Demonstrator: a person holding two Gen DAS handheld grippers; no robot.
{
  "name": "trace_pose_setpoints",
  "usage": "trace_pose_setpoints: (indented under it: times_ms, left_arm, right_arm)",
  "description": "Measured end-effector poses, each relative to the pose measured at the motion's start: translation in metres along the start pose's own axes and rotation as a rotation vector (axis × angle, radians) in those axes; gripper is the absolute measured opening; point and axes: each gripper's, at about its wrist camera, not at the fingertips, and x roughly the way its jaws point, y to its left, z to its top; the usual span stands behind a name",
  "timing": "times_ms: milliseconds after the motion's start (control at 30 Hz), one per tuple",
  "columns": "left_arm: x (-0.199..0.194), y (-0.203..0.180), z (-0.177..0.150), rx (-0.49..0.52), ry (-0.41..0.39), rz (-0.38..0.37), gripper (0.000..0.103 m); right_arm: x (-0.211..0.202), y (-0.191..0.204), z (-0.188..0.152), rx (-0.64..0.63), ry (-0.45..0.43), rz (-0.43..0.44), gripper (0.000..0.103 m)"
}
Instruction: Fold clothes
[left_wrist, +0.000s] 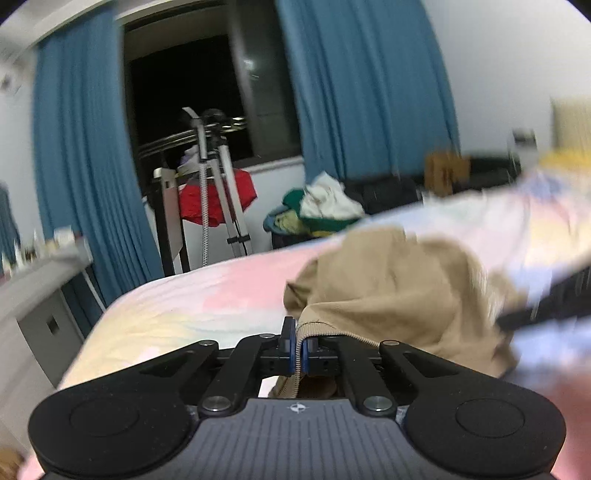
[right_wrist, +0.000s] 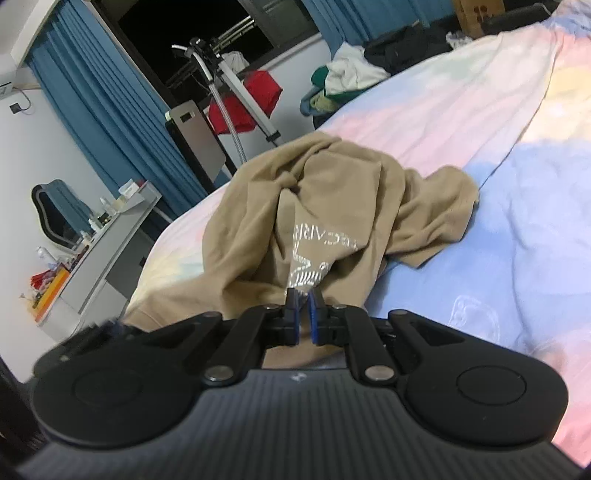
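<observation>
A tan T-shirt (left_wrist: 399, 284) with a white print lies crumpled on a pastel bedsheet (left_wrist: 207, 295). My left gripper (left_wrist: 298, 341) is shut on the shirt's ribbed hem edge, which runs between the blue pads. In the right wrist view the same shirt (right_wrist: 325, 206) is bunched in front of my right gripper (right_wrist: 303, 301), whose blue pads are pinched on the fabric near the white print (right_wrist: 314, 258). The other gripper shows as a dark blurred shape at the right of the left wrist view (left_wrist: 554, 299).
The bed (right_wrist: 517, 221) extends to the right and far side. A pile of clothes (left_wrist: 321, 210) sits beyond the bed by blue curtains (left_wrist: 85, 166). A garment steamer stand with a red cloth (left_wrist: 218, 192) stands near the window. A grey desk (right_wrist: 103, 254) with clutter is at the left.
</observation>
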Motion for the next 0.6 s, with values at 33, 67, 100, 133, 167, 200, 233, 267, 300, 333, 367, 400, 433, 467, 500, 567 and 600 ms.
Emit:
trace_pose_setpoints:
  times_ms: [33,67,100,133,167,200,233,267,300,333,367,400,433,467,500,567,600]
  left_arm:
    - [-0.004,0.005,0.004,-0.043,-0.009,-0.009,0.004]
    - [-0.007,0.009,0.007,-0.071,-0.015,-0.015,0.003]
    - [-0.009,0.013,0.009,-0.1,-0.021,-0.021,0.003]
    - [-0.011,0.017,0.012,-0.126,-0.026,-0.028,0.003]
    - [-0.013,0.02,0.013,-0.147,-0.029,-0.033,0.003]
    - [-0.015,0.024,0.015,-0.165,-0.033,-0.037,0.003]
    - [-0.016,0.027,0.016,-0.175,-0.035,-0.038,0.003]
    - [-0.017,0.029,0.017,-0.181,-0.038,-0.038,0.003]
    - [-0.019,0.031,0.017,-0.188,-0.041,-0.038,0.003]
    - [-0.02,0.032,0.018,-0.196,-0.043,-0.04,0.003]
    - [-0.021,0.034,0.018,-0.205,-0.045,-0.042,0.003]
    - [-0.023,0.035,0.019,-0.214,-0.048,-0.045,0.003]
    - [-0.025,0.036,0.019,-0.223,-0.049,-0.049,0.003]
    - [-0.026,0.037,0.019,-0.23,-0.051,-0.052,0.003]
    - [-0.027,0.038,0.019,-0.234,-0.052,-0.049,0.003]
    - [-0.028,0.04,0.019,-0.242,-0.055,-0.044,0.003]
    - [-0.029,0.041,0.02,-0.246,-0.056,-0.041,0.003]
  right_arm:
    - [0.001,0.001,-0.001,-0.005,0.005,0.005,0.011]
    - [0.001,0.002,-0.001,-0.014,0.007,0.008,0.011]
    - [0.0,0.003,-0.002,-0.027,0.008,0.012,0.011]
    - [0.0,0.005,-0.002,-0.04,0.013,0.022,0.012]
    - [0.0,0.006,-0.003,-0.053,0.021,0.035,0.012]
    - [0.001,0.007,-0.004,-0.063,0.031,0.046,0.02]
    - [0.002,0.009,-0.005,-0.072,0.042,0.054,0.034]
    - [0.003,0.011,-0.008,-0.09,0.047,0.063,0.041]
    - [0.003,0.015,-0.01,-0.115,0.048,0.071,0.052]
    - [0.003,0.019,-0.013,-0.139,0.05,0.08,0.058]
    - [0.003,0.023,-0.016,-0.172,0.05,0.09,0.059]
    - [0.003,0.029,-0.019,-0.21,0.053,0.101,0.059]
    - [0.004,0.035,-0.021,-0.248,0.058,0.111,0.059]
    - [0.005,0.041,-0.024,-0.287,0.059,0.116,0.058]
    - [0.006,0.045,-0.028,-0.321,0.05,0.101,0.058]
    - [0.01,0.053,-0.035,-0.379,0.024,0.049,0.057]
    - [0.012,0.054,-0.036,-0.393,0.005,0.005,0.057]
